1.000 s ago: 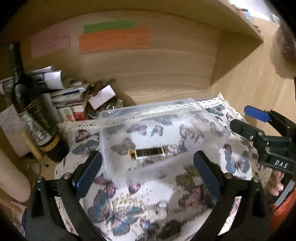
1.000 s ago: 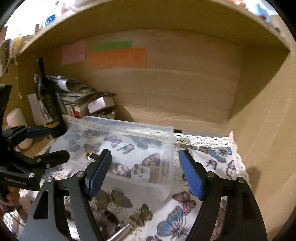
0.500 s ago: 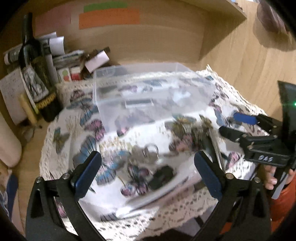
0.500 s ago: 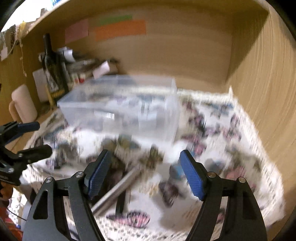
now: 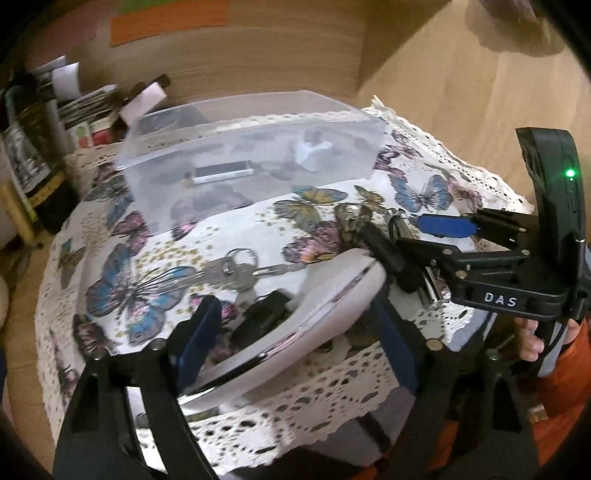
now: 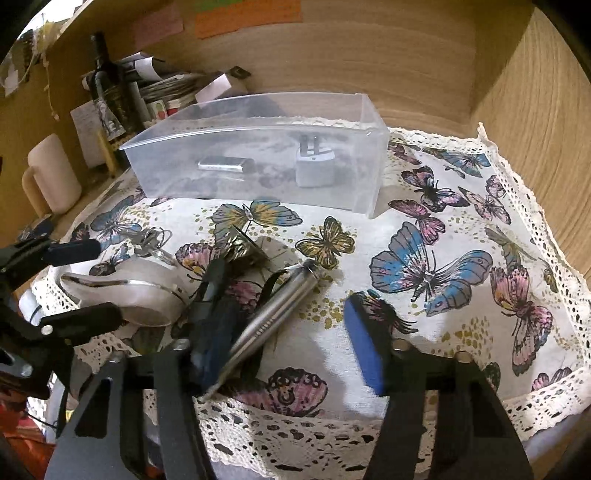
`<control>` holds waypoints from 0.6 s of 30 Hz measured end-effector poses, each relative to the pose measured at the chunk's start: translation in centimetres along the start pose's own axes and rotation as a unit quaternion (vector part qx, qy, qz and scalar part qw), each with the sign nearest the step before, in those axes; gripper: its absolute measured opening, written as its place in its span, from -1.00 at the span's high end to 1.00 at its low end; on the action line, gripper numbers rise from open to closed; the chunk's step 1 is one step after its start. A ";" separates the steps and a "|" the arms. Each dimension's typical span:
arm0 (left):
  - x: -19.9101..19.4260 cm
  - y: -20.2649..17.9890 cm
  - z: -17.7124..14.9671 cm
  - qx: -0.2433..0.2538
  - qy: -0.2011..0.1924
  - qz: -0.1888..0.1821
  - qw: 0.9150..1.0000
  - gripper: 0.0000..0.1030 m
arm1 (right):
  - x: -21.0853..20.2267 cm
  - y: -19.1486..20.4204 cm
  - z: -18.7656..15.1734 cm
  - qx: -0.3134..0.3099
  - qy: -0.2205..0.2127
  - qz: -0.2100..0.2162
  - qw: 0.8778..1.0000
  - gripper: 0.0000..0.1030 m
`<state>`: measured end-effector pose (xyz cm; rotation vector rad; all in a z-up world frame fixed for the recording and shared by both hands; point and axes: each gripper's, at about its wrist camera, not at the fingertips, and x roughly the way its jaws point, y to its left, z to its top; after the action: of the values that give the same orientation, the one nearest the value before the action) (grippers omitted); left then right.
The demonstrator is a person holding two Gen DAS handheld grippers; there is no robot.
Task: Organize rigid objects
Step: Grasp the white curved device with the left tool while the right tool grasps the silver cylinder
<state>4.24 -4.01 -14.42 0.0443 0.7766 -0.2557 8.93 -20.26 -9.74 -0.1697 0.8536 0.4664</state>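
One clear plastic bin (image 6: 255, 147) sits at upper centre of the right wrist frame, with two items inside: one silver lighter-like bar (image 6: 226, 164) and one white plug adapter (image 6: 314, 168). Below it on one butterfly cloth (image 6: 461, 229) lie one bunch of keys (image 6: 149, 240), one silver metal tube (image 6: 277, 314), one white computer mouse (image 6: 125, 291) and one crumpled foil piece (image 6: 242, 245) (other dark bits at lower left are too blurred to count). One dark bottle (image 6: 109, 88) and one cream mug (image 6: 50, 177) stand at left.

cloth (image 6: 461, 206): white, lace edge, blue, pink and yellow butterflies. box (image 6: 369, 177): clear, frosted; white plug (image 6: 314, 170) inside at 3 o'clock of silver stick (image 6: 225, 164). gripper pads (image 6: 364, 343): blue on black. torch (image 6: 280, 310): silver. notes (image 6: 247, 13) at 12 o'clock: orange, green, pink.
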 end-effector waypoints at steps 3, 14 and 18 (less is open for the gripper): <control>0.6 -0.8 0.2 0.015 0.001 -0.006 1.000 -0.38 | 0.1 -0.2 -0.2 -0.002 0.004 -0.012 1.000 0.36; 2.6 -2.3 0.6 0.049 0.005 -0.016 0.999 0.01 | 0.1 -1.2 -0.4 0.006 0.004 -0.017 1.000 0.49; 2.6 -1.8 0.9 0.038 0.009 -0.022 0.999 0.13 | 0.3 -1.1 -0.3 0.004 -0.002 -0.022 1.000 0.55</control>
<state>6.20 -6.39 -15.53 0.1008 0.7854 -0.3268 9.35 -21.22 -10.19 -0.1805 0.8465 0.4216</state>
